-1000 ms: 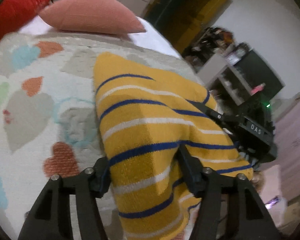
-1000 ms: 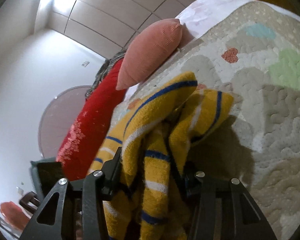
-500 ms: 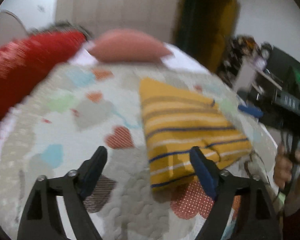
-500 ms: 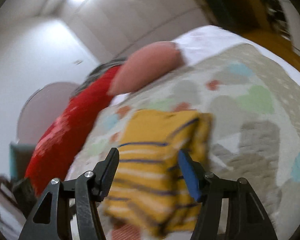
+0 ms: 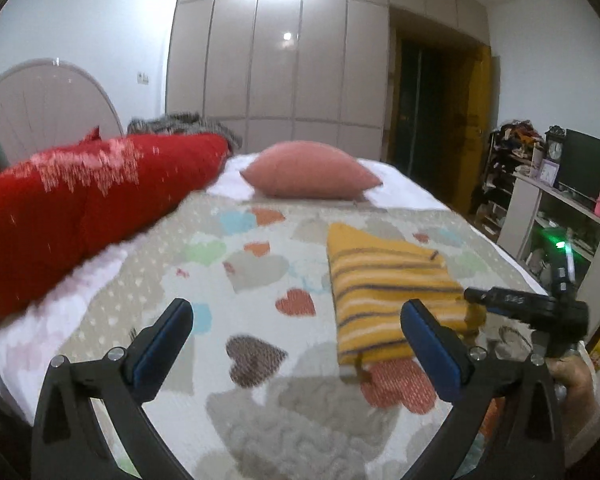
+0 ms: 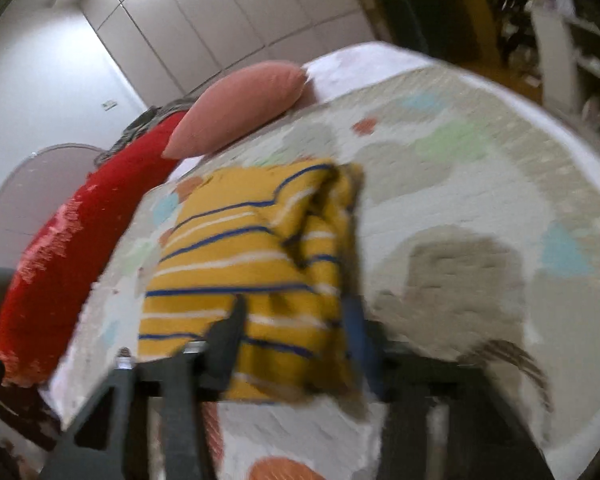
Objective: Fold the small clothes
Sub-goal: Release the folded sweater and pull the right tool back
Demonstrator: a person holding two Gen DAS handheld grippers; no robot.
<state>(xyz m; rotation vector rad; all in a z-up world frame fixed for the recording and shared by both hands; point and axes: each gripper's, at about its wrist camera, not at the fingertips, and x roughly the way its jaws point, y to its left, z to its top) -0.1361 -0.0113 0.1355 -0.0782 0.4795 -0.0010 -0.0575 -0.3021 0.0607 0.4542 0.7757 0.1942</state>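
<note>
From my left hand's camera, I see my left gripper (image 5: pixel 296 332) wide open. It holds nothing. Its two fingers hang above the bed cover (image 5: pixel 204 264), which has hearts all over it. The yellow striped top (image 5: pixel 384 292) lies on the cover at about 2 o'clock from the gap between the fingers. It looks like a flat, tidy block with straight sides, so I think the folding of this top is done or nearly done. My right gripper (image 5: pixel 516 304) sits just past the top, at 3 o'clock, with my right hand (image 5: pixel 572 376) under it. A pink pillow (image 5: pixel 312 176) lies far off at 12 o'clock, and a big red blanket (image 5: pixel 80 208) at 10 o'clock.

From my right hand's camera, things are blurry. My right gripper (image 6: pixel 296 332) has its fingers on both sides of the near edge of the top (image 6: pixel 240 264). I cannot tell if they pinch it or have let go. The side of the top at 1 o'clock looks bunchy, with loose layers poking up. I think that side may need a little smoothing. I see no other small clothes to fold.
</note>
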